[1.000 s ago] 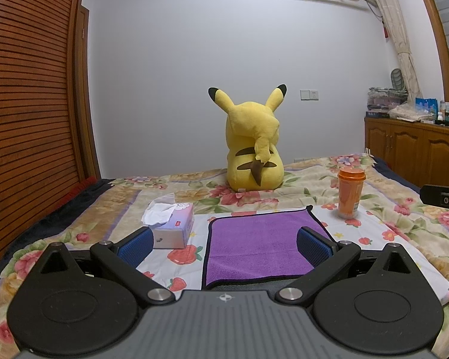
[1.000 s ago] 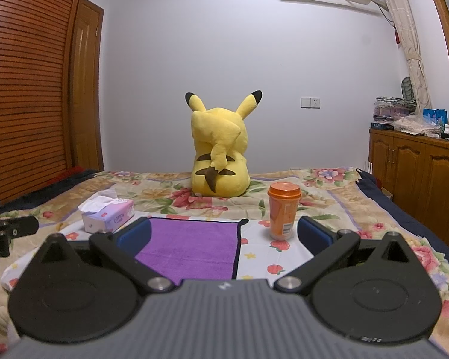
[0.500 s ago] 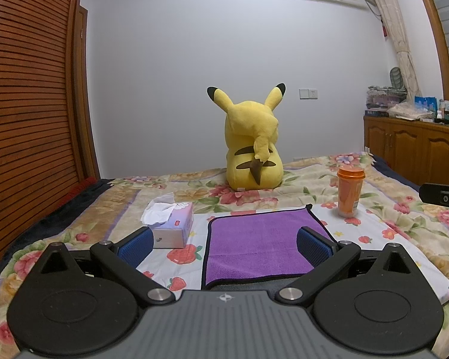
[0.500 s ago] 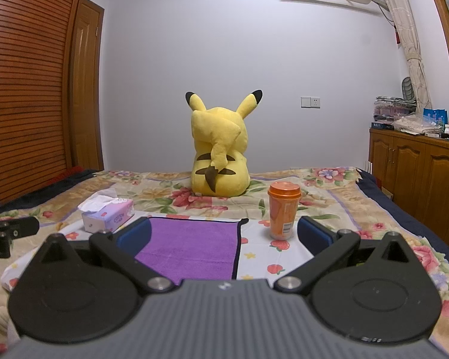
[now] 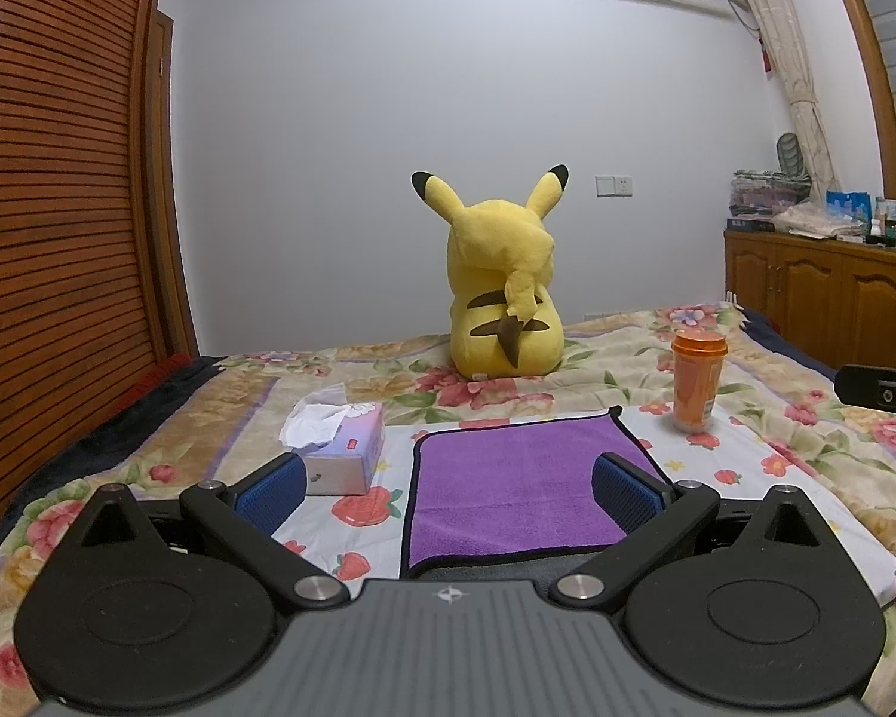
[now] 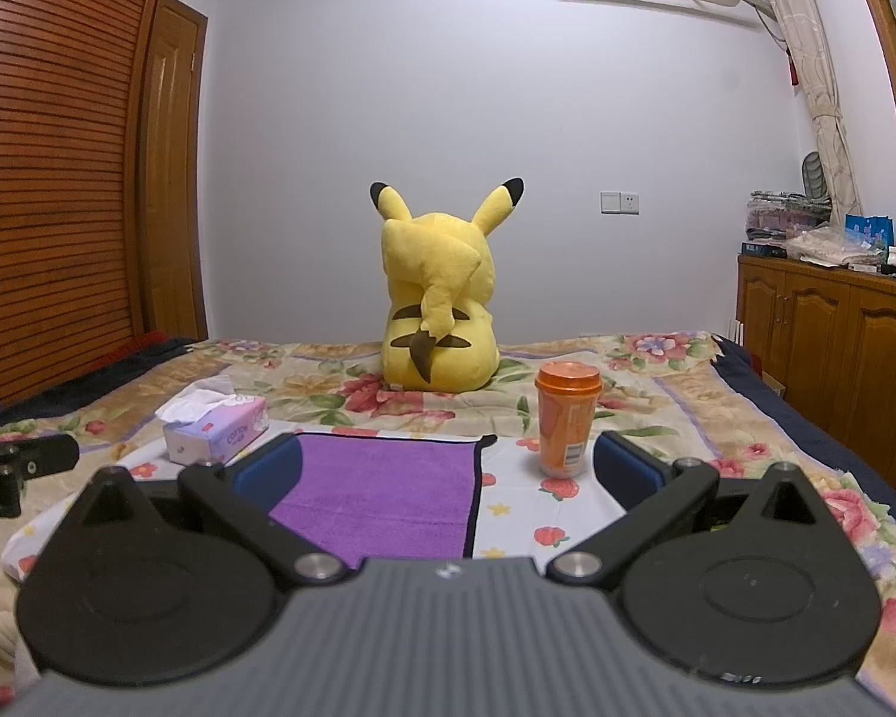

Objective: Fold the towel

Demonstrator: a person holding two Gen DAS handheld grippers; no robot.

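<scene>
Almost nothing has moved since a second ago: both views sit a touch differently, no more, and the purple towel (image 5: pixel 525 478) lies as flat as it did. Both claws hang above the near edge of the bed with jaws spread wide and nothing between them. The left gripper (image 5: pixel 448 487) frames the towel's near left part; the right gripper (image 6: pixel 448 469) frames its right hem, so each seems lined up to take a near corner, though no fold has begun.

From the left camera the towel spreads at 12 o'clock just ahead, on a white strawberry-print cloth (image 5: pixel 376 508) laid over the floral bedspread (image 5: pixel 615 352). A tissue box (image 5: pixel 346 448) stands at 10 o'clock beside the towel, an orange lidded cup (image 5: pixel 696 385) at 2 o'clock just off its far right corner, both apart from it, probably leaving room to fold. A yellow Pikachu plush (image 5: pixel 505 293) sits farther back at 12, facing the pale wall. Slatted wooden doors run along the left, a wooden cabinet (image 6: pixel 836 322) along the right.
</scene>
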